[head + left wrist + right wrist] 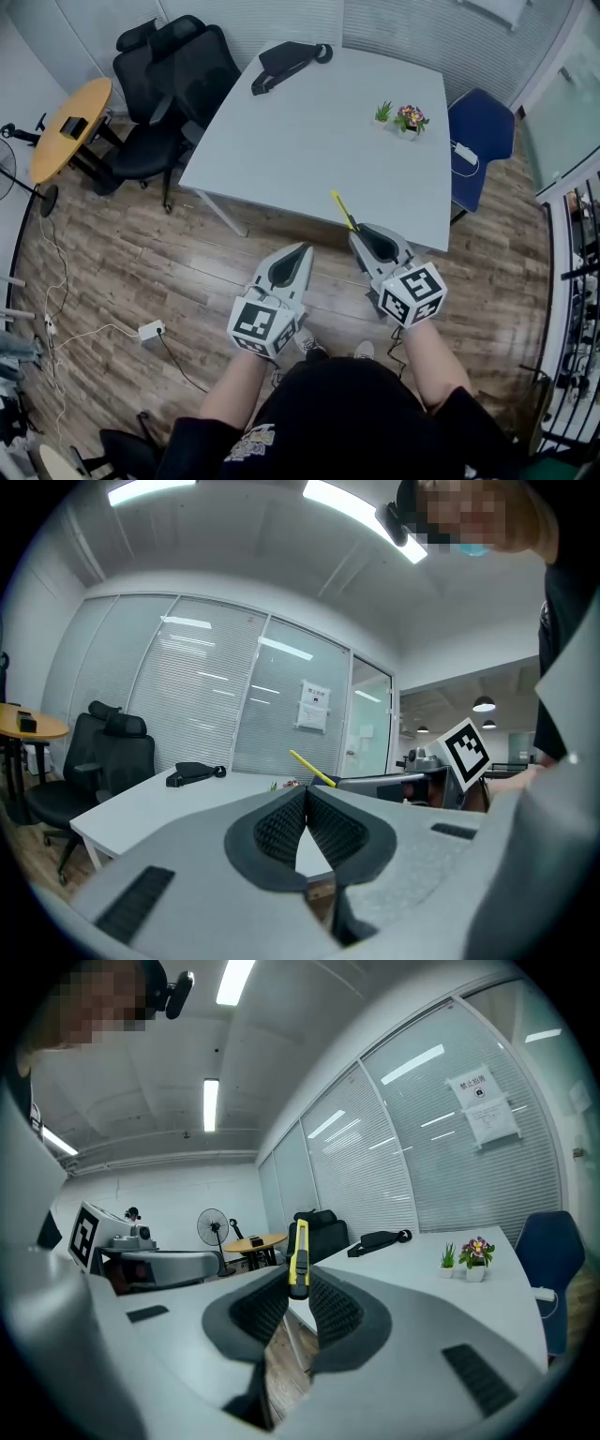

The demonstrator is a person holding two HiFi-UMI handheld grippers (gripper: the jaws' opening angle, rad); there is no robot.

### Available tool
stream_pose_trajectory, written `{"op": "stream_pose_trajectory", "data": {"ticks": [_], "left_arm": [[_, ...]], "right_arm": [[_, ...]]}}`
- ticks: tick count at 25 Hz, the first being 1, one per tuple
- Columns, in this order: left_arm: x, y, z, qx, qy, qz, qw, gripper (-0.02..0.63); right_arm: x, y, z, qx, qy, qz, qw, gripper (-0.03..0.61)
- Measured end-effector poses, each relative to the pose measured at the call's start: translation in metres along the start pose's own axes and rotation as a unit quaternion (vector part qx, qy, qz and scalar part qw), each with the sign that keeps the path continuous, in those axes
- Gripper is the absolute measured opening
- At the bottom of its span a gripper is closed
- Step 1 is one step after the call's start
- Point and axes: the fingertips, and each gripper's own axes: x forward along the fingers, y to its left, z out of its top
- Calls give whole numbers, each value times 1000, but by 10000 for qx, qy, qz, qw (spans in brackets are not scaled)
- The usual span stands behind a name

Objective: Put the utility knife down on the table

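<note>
Right now my right gripper (359,231) pinches the yellow utility knife (342,208) by its lower end. The rest of it sticks out past my jaw tips, up in the air over the near edge of the white table (309,141). My left gripper (305,249) hangs just beside it above the wood floor (141,253), jaws pressed together on nothing.

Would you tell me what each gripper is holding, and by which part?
The right gripper clamps the utility knife by one end; the left gripper holds nothing.
</note>
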Motion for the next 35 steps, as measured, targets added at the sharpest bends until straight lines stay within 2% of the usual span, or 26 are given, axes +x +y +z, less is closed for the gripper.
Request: {"op": "stream_pose_trajectory", "data": {"ticks": [13,19,35], "left_arm": [[9,38,-4,-105,78,-281,9995,5],[32,50,-4,-134,100,-283,9995,5],[134,83,-1,-131,262,79,9995,5]], "right_arm": [[41,2,0,41,59,-220,9997,69],[59,-21,2,65,102,-255,9996,69],[125,-122,18,131,223,112,9996,69]]}}
